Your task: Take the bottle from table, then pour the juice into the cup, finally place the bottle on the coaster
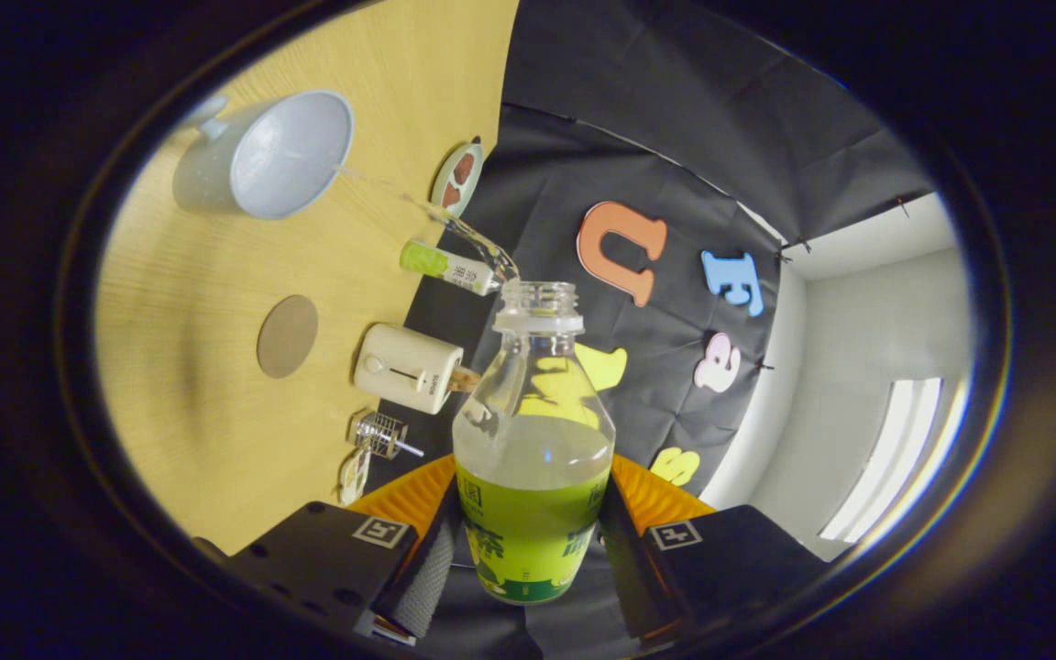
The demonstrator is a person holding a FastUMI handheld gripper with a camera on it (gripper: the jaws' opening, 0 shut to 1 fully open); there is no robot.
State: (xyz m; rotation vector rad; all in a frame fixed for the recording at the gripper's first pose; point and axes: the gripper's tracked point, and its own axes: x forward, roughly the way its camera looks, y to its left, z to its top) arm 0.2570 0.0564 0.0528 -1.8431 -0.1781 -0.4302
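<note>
My gripper (528,550) is shut on a clear, uncapped bottle (533,440) with a green label, both fingers pressing its sides. The whole view is rolled, so the wooden table (207,385) stands nearly on edge: the bottle is tipped over. A thin clear stream (455,225) leaves the bottle's mouth (539,298) and arcs across to the pale grey cup (285,156), landing at its rim. Liquid still fills the lower half of the bottle. The round brown coaster (288,336) lies flat on the table between the cup and my fingers, apart from both.
Along the table's far edge stand a small green-and-white bottle (448,266), a cream toaster (409,368), a small plate with brown pieces (456,174) and a little metal object (381,434). Black cloth wall lies beyond; a white wall and window are farther off.
</note>
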